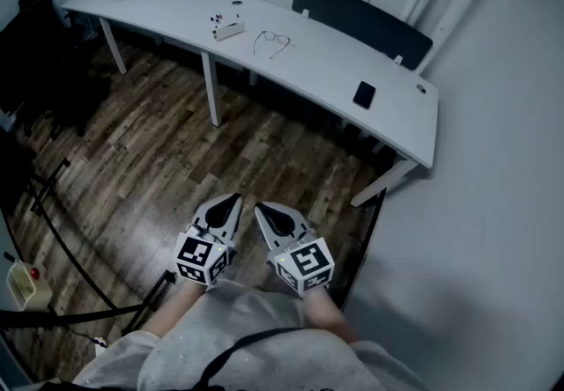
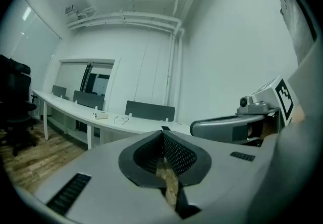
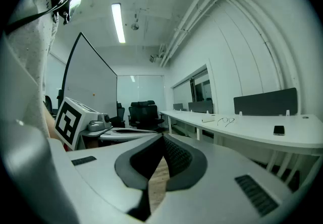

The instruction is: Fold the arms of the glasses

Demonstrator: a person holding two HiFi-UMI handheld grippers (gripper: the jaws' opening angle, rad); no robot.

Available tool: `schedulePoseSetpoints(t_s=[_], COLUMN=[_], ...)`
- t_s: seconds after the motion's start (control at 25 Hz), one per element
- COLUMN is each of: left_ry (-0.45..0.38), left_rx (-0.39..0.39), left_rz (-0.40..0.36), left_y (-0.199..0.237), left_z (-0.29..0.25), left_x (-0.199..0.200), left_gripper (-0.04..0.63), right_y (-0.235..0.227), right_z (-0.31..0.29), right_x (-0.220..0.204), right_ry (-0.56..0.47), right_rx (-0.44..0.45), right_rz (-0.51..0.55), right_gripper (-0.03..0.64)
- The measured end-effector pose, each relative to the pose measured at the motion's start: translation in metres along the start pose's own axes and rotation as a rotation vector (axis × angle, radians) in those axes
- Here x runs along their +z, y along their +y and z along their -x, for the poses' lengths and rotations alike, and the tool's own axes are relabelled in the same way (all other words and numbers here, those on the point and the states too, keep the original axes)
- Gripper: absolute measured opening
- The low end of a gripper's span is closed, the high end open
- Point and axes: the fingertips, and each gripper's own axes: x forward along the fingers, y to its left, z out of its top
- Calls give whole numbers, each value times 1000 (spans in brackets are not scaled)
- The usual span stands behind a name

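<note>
"Any folding done at that point?"

"None! The thin wire-framed glasses lay on the long white curved counter, arms seemingly spread, between a small white box and a black phone. The whole job was left: walk up, steady the frame, fold both arms."

"And the grippers?"

"The left gripper and right gripper hung side by side over the wooden plank floor, well apart from the counter, fingers clenched on nothing."

"Which view told most?"

"Only the head view showed that gap. The right gripper view added black office chairs down the room. The left gripper view caught the other gripper's marker cube. The glasses were a speck in both."
</note>
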Motion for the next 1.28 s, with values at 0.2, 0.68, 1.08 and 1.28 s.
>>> schedulePoseSetpoints(t_s=[0.2, 0.68, 1.08, 1.28], left_ry=[-6, -15, -12, -8], left_rx=[-1, 76, 74, 32], left_rz=[1, 31, 39, 26], left_y=[1, 11, 57, 111], left_z=[-3, 5, -43, -102], left_x=[4, -10, -15, 7], left_gripper=[15, 15, 15, 15], right_y=[-3, -16, -55, -98], right_z=[0, 7, -44, -108], right_x=[2, -6, -15, 3], right_ry=[4, -75, -35, -32], right_rx=[-2, -9, -1, -16], right_rz=[3, -126, -135, -123], right_gripper=[18, 20, 20, 20])
